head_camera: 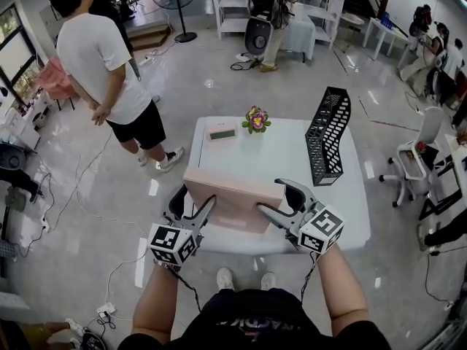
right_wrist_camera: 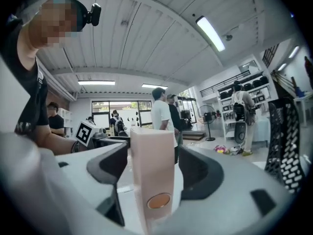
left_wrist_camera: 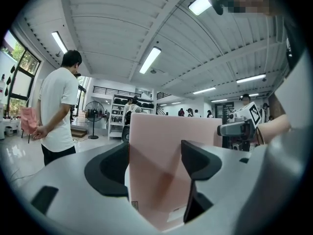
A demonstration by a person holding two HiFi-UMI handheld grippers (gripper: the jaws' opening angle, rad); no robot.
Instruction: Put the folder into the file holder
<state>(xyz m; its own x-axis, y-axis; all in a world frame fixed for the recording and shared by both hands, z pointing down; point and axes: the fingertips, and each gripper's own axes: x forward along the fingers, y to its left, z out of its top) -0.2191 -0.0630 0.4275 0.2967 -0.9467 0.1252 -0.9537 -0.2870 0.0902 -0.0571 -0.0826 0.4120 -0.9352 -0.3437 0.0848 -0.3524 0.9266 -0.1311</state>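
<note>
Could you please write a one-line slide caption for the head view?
Left gripper and right gripper hold a pink folder at the white table, near the black file holder.

folder pale pink | file holder black lattice | table white | floor grey

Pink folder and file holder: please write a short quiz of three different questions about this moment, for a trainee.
1. True or false: the folder already stands in the file holder.
2. The folder is gripped by: A) the left gripper alone; B) the right gripper alone; C) both.
3. Fill in: in the head view, the file holder stands near the table's ___ edge.

Key: 1 false, it is held above the table's near edge; 2 C; 3 right.
</note>
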